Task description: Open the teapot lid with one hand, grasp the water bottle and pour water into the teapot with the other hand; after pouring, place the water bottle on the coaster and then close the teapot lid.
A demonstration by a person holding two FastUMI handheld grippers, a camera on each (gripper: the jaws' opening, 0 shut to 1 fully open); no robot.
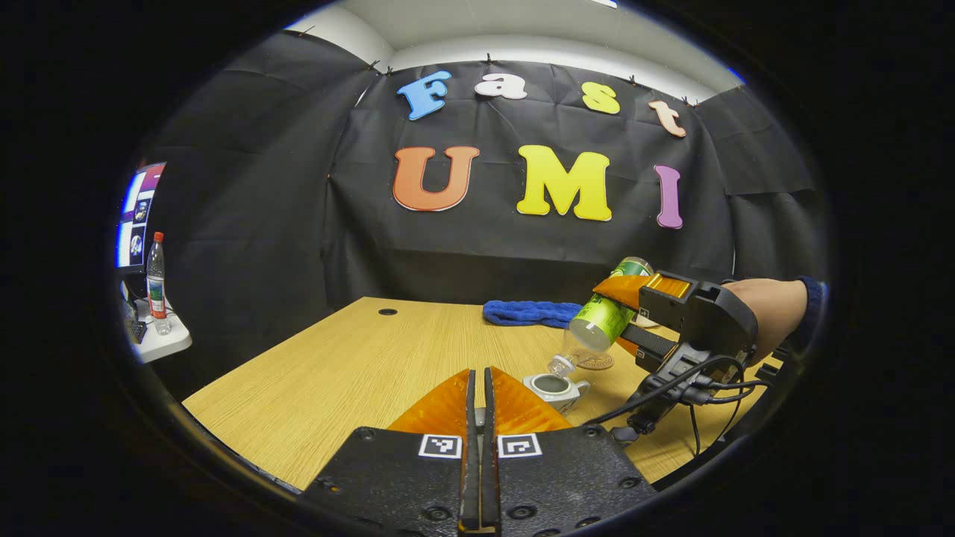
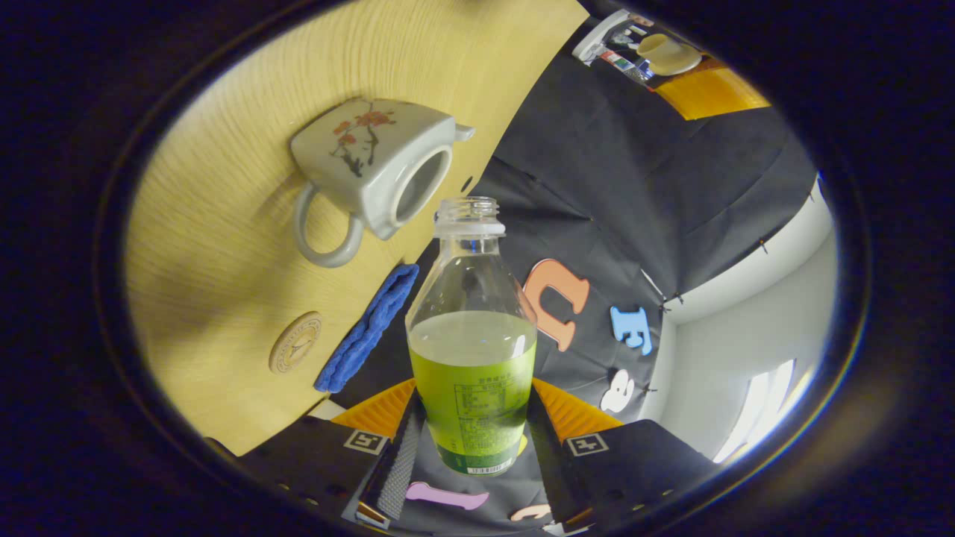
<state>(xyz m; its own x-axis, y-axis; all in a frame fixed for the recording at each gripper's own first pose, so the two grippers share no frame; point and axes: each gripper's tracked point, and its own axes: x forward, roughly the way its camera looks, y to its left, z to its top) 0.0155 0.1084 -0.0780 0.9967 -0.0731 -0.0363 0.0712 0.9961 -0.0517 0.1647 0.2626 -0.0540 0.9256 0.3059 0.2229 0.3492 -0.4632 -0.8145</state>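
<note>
Wooden table point(image 1: 351, 358), right gripper point(image 2: 471, 440) clamping water bottle point(image 2: 473, 373)

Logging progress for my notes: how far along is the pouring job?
Done: the teapot stands open, lid off. In hand: the right gripper holds the water bottle tilted, mouth over the teapot's opening. Left: finish pouring, set the bottle on the coaster, close the lid.

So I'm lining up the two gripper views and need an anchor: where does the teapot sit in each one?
Left gripper view: the teapot stands low, right of centre, on the wooden table, lid off, under the tilted water bottle.
Right gripper view: the teapot is upper left, above and left of the bottle's open mouth.
Shared landmark: the blue cloth on the table.
</note>
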